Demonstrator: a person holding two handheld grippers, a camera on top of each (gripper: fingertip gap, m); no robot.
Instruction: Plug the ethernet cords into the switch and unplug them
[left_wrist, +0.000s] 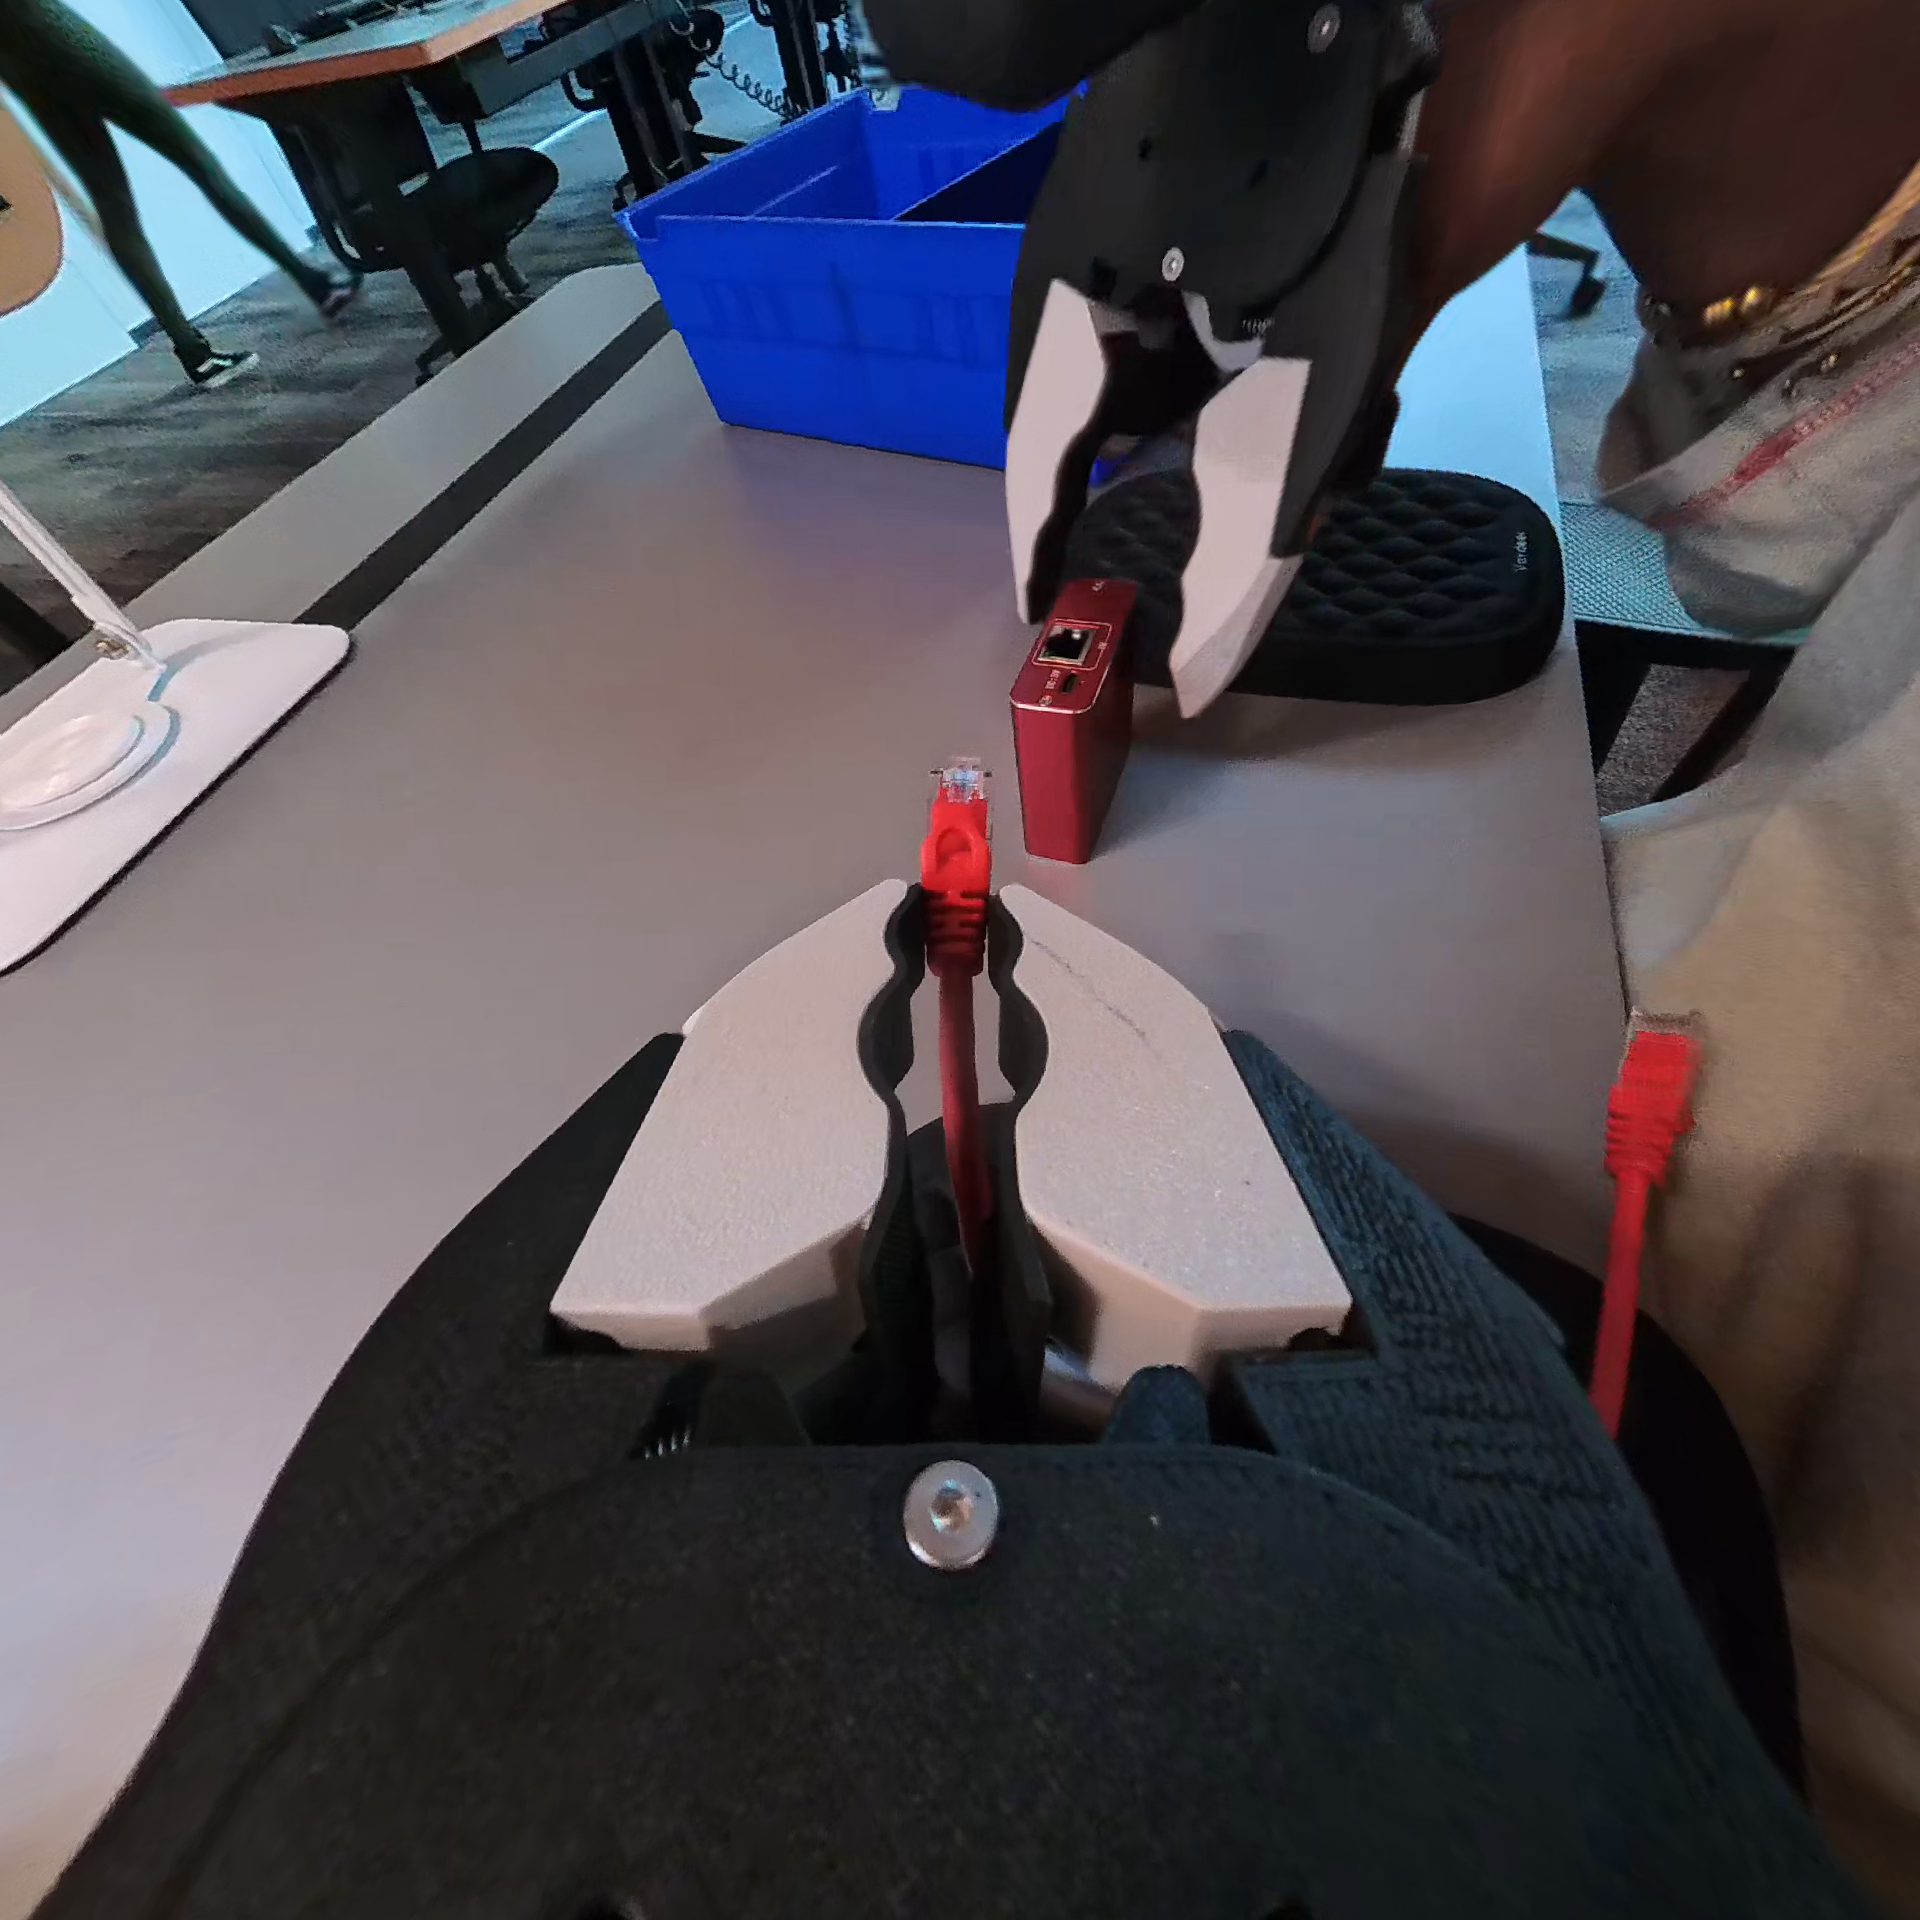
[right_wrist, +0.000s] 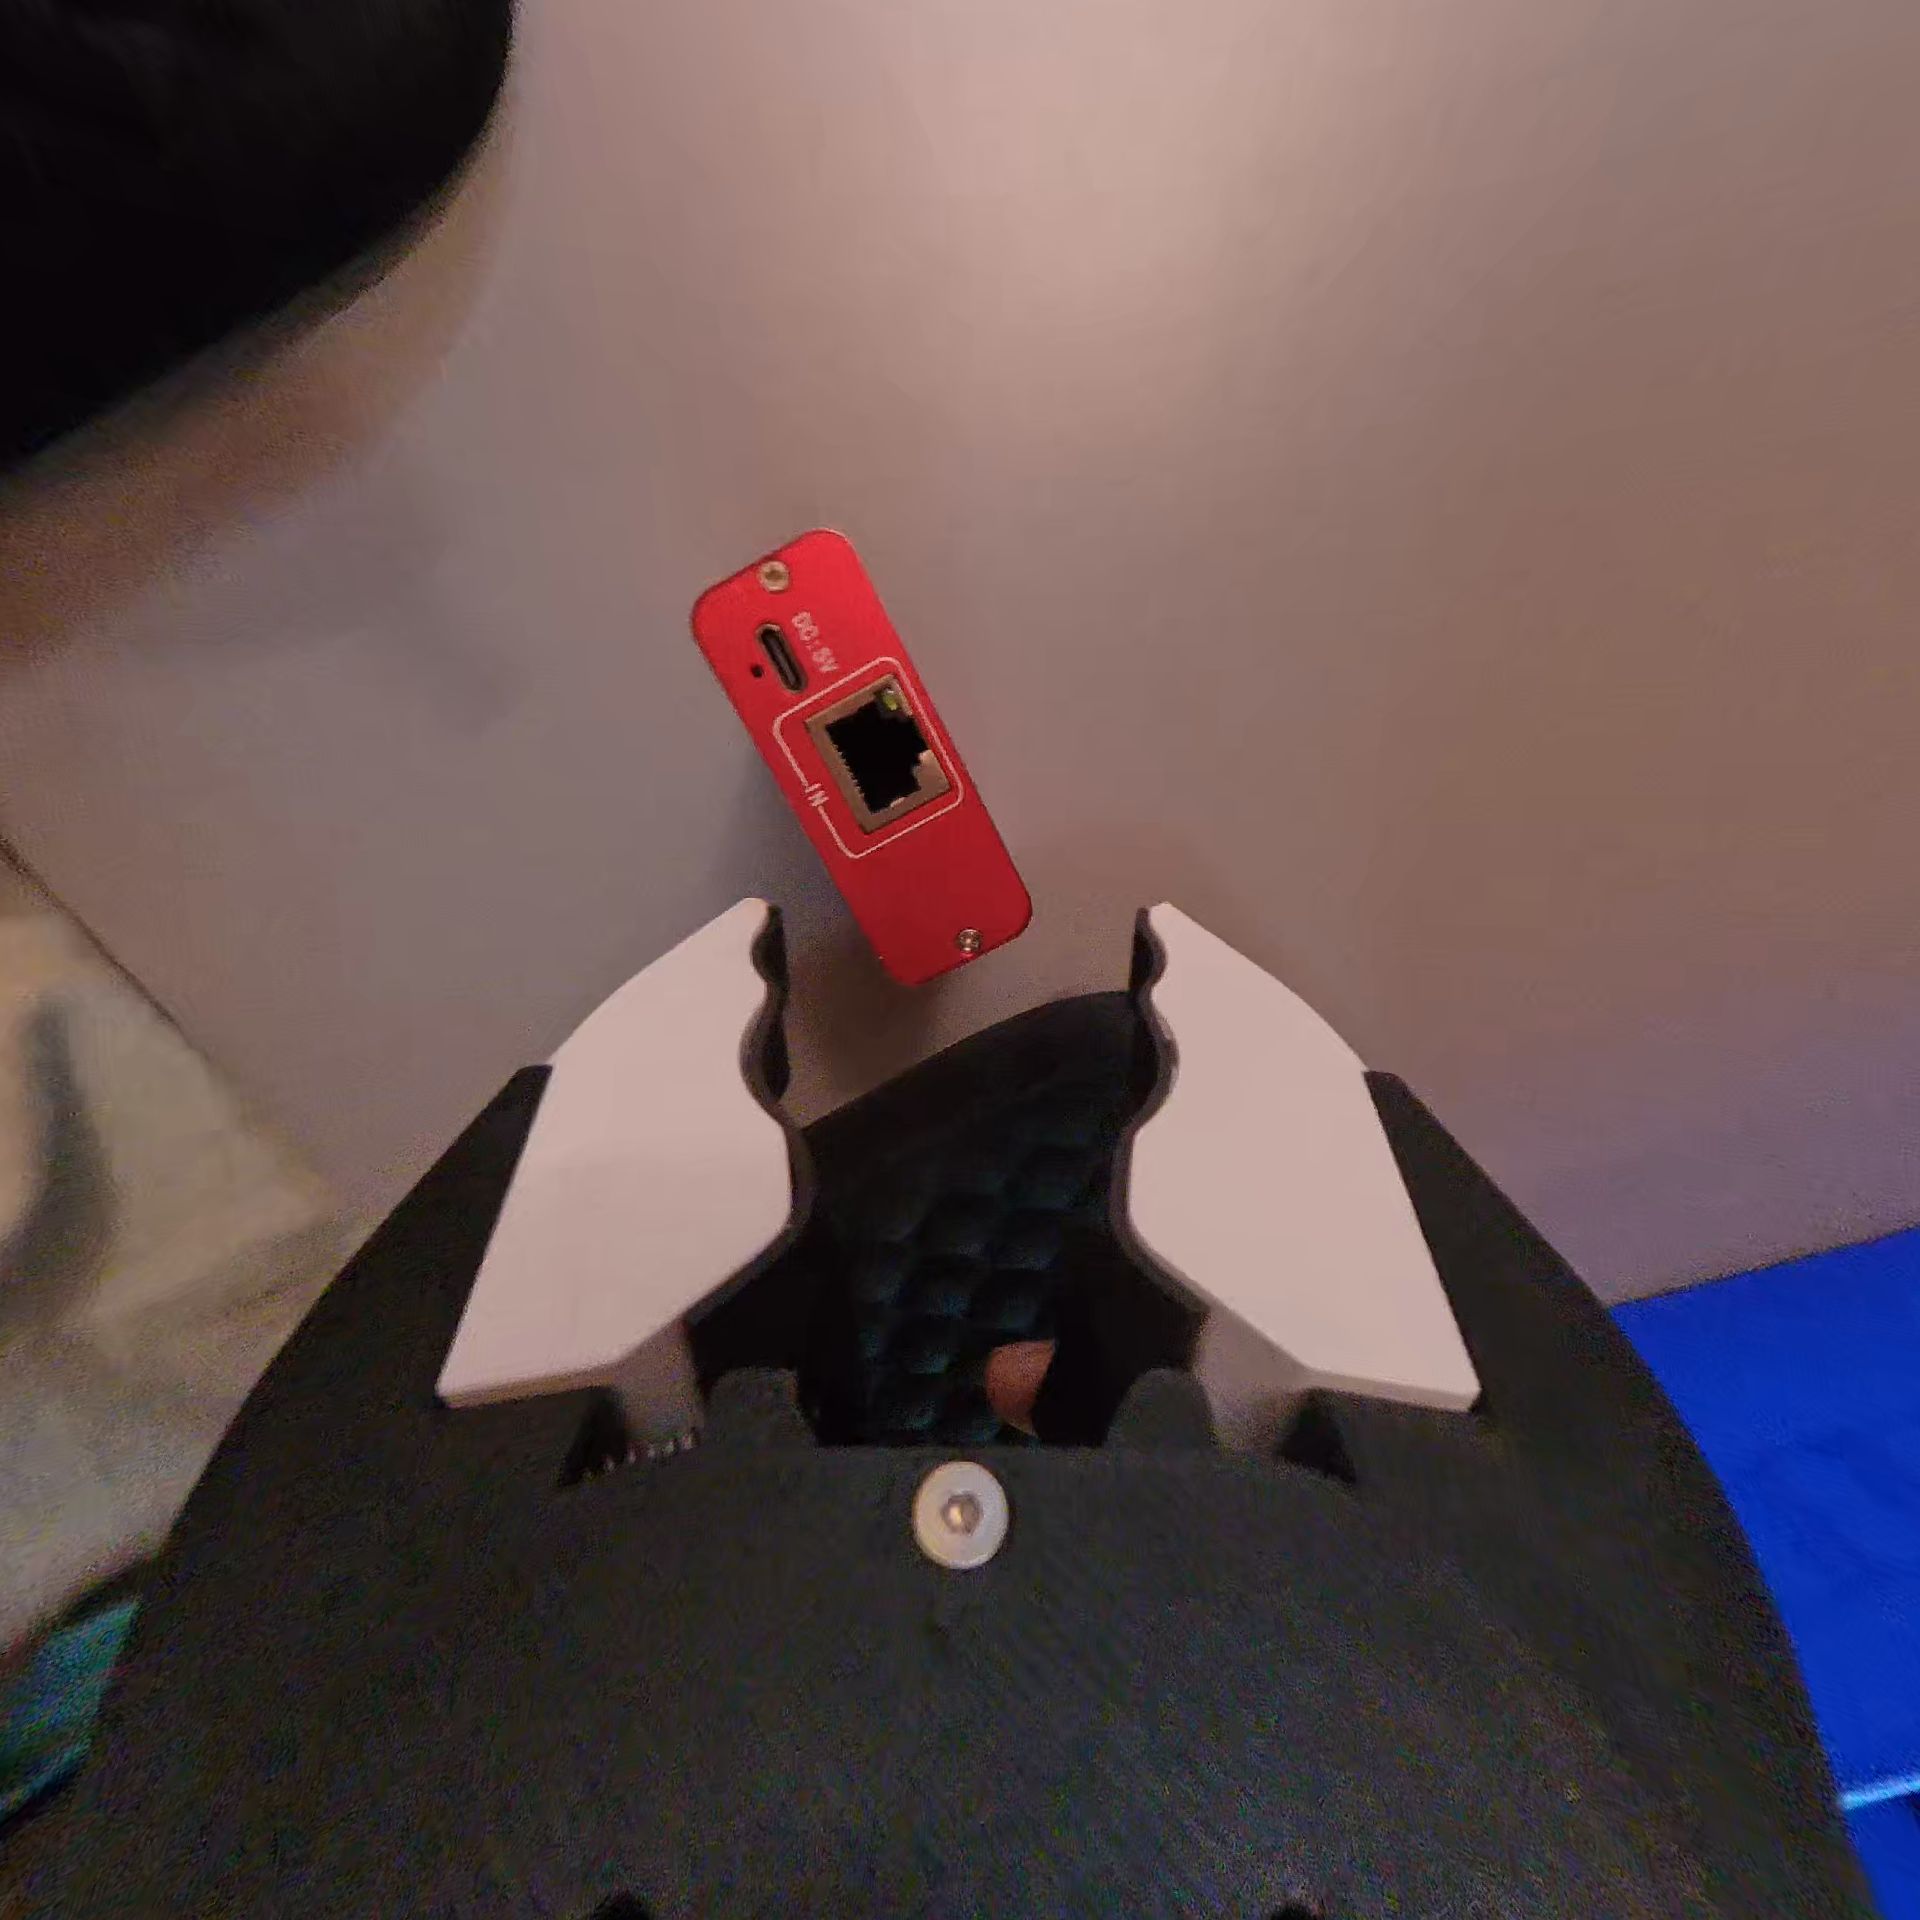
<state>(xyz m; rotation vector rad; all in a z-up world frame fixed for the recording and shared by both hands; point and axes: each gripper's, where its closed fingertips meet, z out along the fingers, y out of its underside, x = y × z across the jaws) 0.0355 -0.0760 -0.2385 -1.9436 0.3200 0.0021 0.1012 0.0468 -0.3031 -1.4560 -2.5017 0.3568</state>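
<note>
So the left gripper (left_wrist: 954, 896) has its jaws clamped on the boot of a red ethernet cord (left_wrist: 956, 831), with the clear plug sticking out past the tips and pointing at the far side of the counter (left_wrist: 520, 727). The switch (left_wrist: 1072, 727), a little red metal box, stands on end just right of and beyond the plug, port face up. The right gripper (right_wrist: 956, 920) hangs over it with jaws spread wide and nothing in them; in its own view the empty port (right_wrist: 885, 767) sits just ahead of the tips.

My take on doing this bit well: pin the switch first. It looks light and it's standing on a narrow end, so any push from the plug will probably tip it. Bring the right jaws down on the long sides, clear of the port.

Then rotate the plug so it comes in straight down the port, with the latch tab on the notched side. Can't tell from here which way the tab faces, so check before pushing.

The cord's other end (left_wrist: 1652, 1101) dangles off the near right edge, so watch it doesn't snag.
</note>
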